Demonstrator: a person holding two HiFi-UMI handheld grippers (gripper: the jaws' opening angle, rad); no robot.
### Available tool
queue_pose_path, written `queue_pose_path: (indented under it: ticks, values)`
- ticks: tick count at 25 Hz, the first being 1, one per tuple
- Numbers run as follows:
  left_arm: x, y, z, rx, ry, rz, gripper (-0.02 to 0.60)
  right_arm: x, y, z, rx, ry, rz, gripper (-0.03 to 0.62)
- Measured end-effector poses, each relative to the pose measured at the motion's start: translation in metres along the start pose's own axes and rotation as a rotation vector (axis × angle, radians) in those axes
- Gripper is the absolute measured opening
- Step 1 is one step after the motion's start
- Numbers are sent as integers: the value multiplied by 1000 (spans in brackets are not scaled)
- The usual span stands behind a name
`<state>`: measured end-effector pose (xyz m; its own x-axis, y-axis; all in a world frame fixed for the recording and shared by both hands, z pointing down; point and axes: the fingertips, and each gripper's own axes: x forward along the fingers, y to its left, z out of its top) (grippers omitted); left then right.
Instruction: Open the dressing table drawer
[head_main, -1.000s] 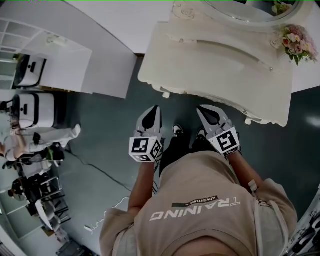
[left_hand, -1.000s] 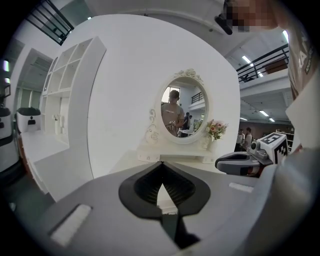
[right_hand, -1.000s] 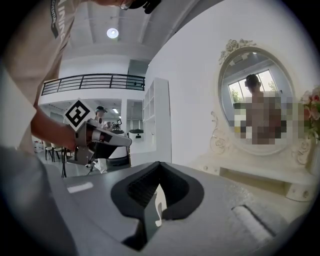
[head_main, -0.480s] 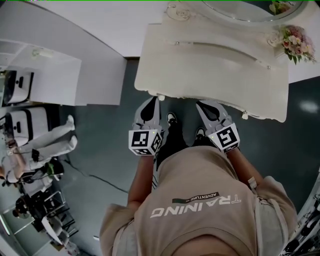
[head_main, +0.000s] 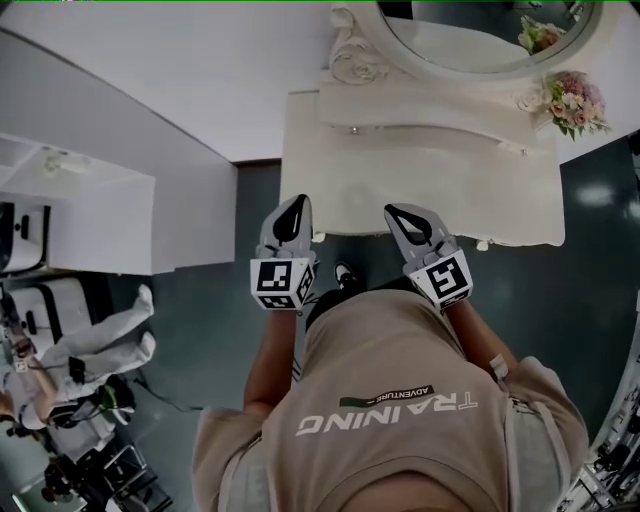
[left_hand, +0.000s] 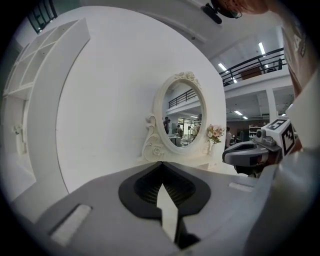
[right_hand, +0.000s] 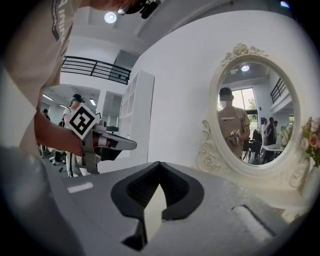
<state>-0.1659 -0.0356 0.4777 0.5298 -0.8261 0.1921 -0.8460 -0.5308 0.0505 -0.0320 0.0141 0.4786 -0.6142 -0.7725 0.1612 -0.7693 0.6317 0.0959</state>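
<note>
The cream dressing table (head_main: 420, 185) stands against the white wall, with an oval mirror (head_main: 480, 30) on top and a bunch of flowers (head_main: 572, 100) at its right end. From above, the tabletop hides the drawer front below it. My left gripper (head_main: 298, 202) is shut and empty, its tip at the table's front left edge. My right gripper (head_main: 392, 211) is also shut and empty, its tip just over the front edge near the middle. The left gripper view shows the mirror (left_hand: 182, 117) ahead beyond the shut left gripper (left_hand: 161, 163). In the right gripper view the mirror (right_hand: 255, 115) lies beyond the shut right gripper (right_hand: 158, 163).
A white curved partition (head_main: 120, 110) and a white shelf unit (head_main: 70, 215) stand to the left. Beyond them a person in white (head_main: 90, 345) is among some equipment. Dark floor (head_main: 230, 300) lies before the table. The holder's feet (head_main: 345, 272) stand close to its front.
The person has stepped closer to the dressing table. Both grippers have moved forward from the floor area to its front edge, and both have stayed shut.
</note>
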Motion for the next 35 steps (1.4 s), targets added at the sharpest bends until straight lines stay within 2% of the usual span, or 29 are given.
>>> queue_pose_path:
  ticks: [2, 6, 9, 12, 15, 21, 28, 35]
  values:
    - [12, 9, -3, 18, 5, -34, 18, 16, -2, 3, -7, -6, -26, 3]
    - [30, 41, 7, -8, 21, -80, 18, 56, -4, 26, -1, 12, -65, 3]
    - [40, 37, 2, -19, 52, -144, 18, 62, -9, 28, -33, 42, -90, 3]
    - [55, 31, -6, -17, 98, -224, 18, 67, -18, 26, -6, 77, -135, 3]
    - [75, 28, -6, -17, 127, -255, 18, 69, -36, 30, 20, 84, -164, 3]
    - [107, 19, 4, 24, 135, -230, 18, 78, -79, 27, 48, 31, -162, 3]
    - [149, 30, 20, 31, 160, -170, 18, 101, -131, 39, 46, -22, -139, 3]
    - [190, 37, 5, 8, 223, -81, 18, 108, -169, 21, 20, -10, -127, 3]
